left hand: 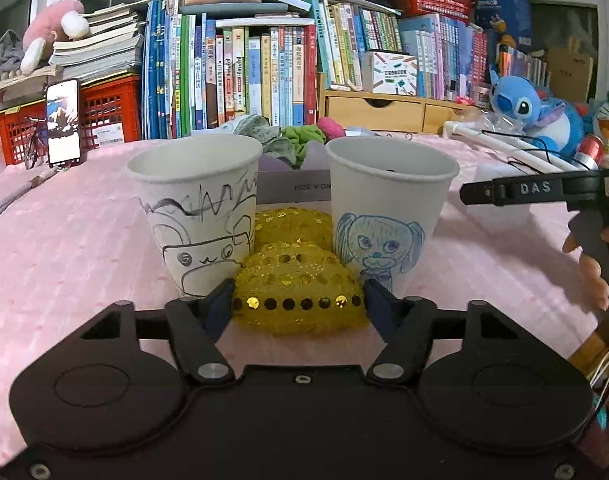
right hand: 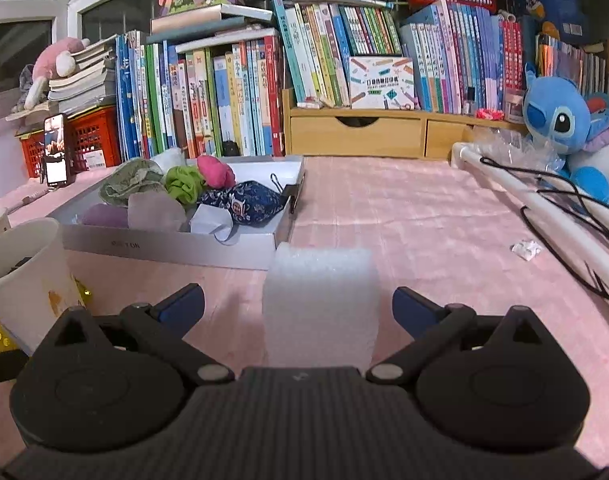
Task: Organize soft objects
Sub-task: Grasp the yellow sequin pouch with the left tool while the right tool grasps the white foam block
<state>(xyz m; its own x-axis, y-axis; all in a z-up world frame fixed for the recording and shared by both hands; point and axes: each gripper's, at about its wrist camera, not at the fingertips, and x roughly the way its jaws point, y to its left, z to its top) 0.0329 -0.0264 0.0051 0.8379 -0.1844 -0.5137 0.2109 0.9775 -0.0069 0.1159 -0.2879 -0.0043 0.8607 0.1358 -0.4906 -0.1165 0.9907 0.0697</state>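
Note:
A yellow sequined soft pouch (left hand: 300,276) lies on the pink cloth between two paper cups, and a second one (left hand: 292,224) sits just behind it. My left gripper (left hand: 298,298) has its blue pads pressed against both ends of the near pouch. In the right wrist view a white foam roll (right hand: 320,304) stands between the fingers of my right gripper (right hand: 298,306), which is open with a gap on each side. A shallow grey box (right hand: 164,244) holds several soft items: green, pink, purple and dark blue pieces.
A cup with black scribbles (left hand: 196,208) and a cup with a blue drawing (left hand: 388,208) flank the pouches. A blue plush toy (right hand: 564,128), a white tube (right hand: 524,196) and black cables (right hand: 576,200) lie at the right. Books line the back, and a phone (left hand: 63,122) stands at the left.

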